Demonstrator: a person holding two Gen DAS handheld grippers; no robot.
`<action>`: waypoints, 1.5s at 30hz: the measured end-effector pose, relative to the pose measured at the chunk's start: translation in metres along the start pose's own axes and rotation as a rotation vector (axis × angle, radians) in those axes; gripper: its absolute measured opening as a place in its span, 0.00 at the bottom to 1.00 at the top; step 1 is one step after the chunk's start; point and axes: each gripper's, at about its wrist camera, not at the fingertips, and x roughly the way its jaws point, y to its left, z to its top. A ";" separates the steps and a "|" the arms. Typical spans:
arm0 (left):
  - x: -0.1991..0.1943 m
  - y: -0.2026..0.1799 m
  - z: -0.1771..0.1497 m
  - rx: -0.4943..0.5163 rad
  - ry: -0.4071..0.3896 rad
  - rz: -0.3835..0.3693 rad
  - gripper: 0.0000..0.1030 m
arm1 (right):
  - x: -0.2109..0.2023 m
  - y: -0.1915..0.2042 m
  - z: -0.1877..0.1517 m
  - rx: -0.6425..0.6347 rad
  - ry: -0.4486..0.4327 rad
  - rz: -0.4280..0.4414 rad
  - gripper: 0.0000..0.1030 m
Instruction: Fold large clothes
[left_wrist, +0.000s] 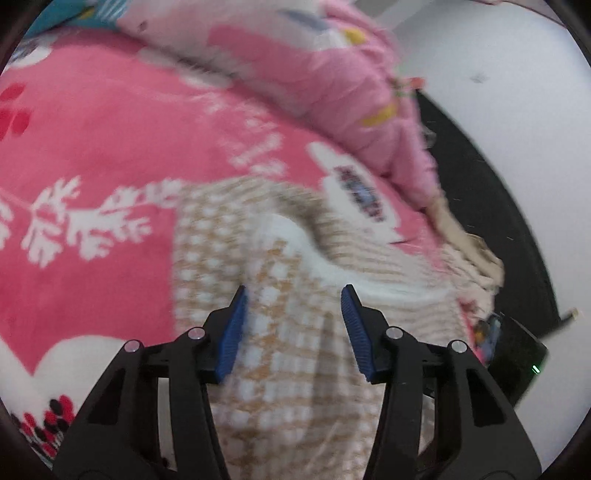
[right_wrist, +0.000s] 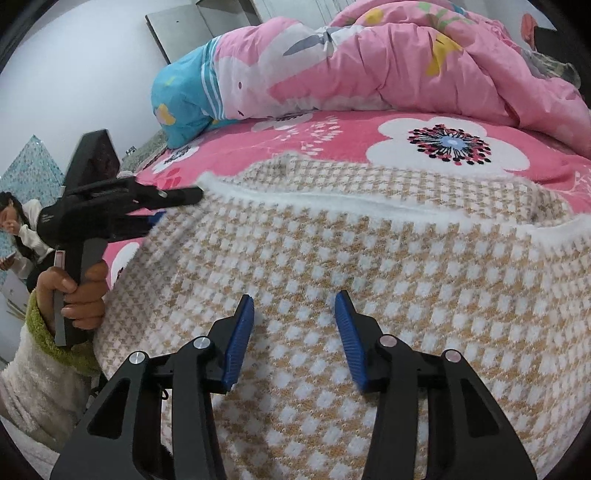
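A tan and white checked knit sweater with white trim lies spread on a pink flowered blanket. My right gripper is open just above the sweater's body. My left gripper is open over the same sweater, near a raised white-trimmed fold; this view is blurred. In the right wrist view the left gripper shows at the sweater's left edge, held by a hand.
A crumpled pink quilt and a blue pillow lie at the bed's far side. A person sits at the left beyond the bed. A dark band and white wall lie right of the bed.
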 end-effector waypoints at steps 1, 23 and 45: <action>-0.003 -0.005 -0.002 0.026 -0.004 -0.047 0.47 | 0.000 0.001 0.001 0.001 0.001 -0.002 0.44; 0.025 -0.055 -0.031 0.309 0.011 0.429 0.27 | -0.035 -0.018 0.001 0.042 -0.044 -0.042 0.43; 0.047 -0.071 -0.042 0.432 0.020 0.570 0.27 | -0.074 -0.204 0.032 0.312 -0.016 -0.097 0.44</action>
